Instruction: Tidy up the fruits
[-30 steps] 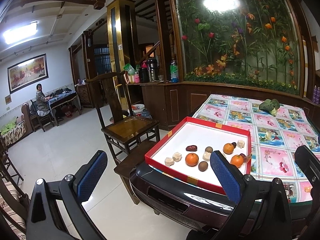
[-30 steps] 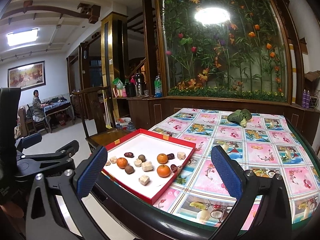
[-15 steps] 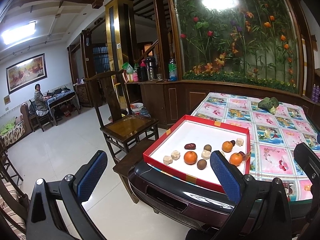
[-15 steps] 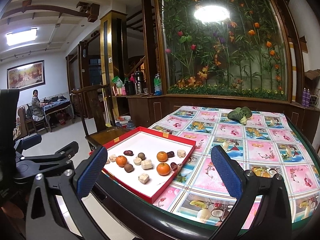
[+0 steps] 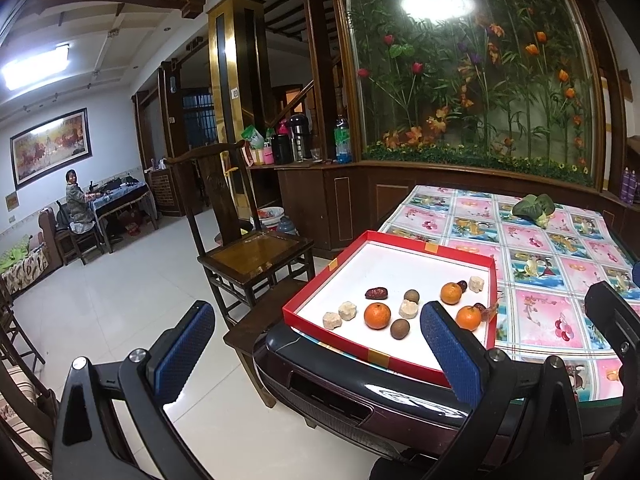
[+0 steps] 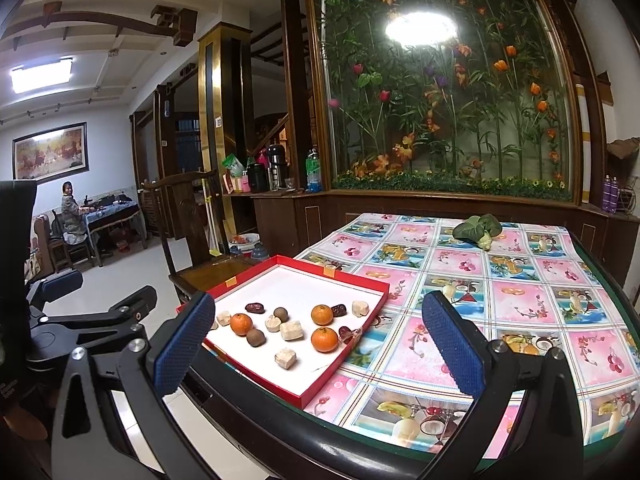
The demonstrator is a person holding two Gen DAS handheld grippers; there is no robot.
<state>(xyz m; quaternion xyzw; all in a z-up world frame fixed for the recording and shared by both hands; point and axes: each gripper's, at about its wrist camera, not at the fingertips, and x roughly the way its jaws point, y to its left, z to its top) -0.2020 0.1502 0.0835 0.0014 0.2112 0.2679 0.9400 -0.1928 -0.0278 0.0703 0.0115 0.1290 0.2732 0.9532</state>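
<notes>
A red tray [image 5: 304, 300] [image 6: 362, 278] with a white floor lies at the near left corner of the table. In it lie three oranges [image 5: 377, 315] [image 6: 324, 339], brown longans [image 6: 255, 337], red dates [image 5: 376, 293] and pale beige chunks [image 6: 285, 358]. My left gripper [image 5: 316, 352] is open and empty, held off the table's near edge in front of the tray. My right gripper [image 6: 320, 340] is open and empty, in front of the tray's right part. The left gripper also shows at the left in the right wrist view [image 6: 100, 316].
The table [image 6: 520, 304] carries a pink and blue fruit-print cloth and has a dark raised rim. A green leafy vegetable [image 6: 478, 230] lies at its far side. A wooden chair [image 5: 248, 248] stands left of the table. A cabinet and a flower wall stand behind.
Both views have drifted slightly closer to the table and tray. Nothing in the tray has moved and both grippers stay open.
</notes>
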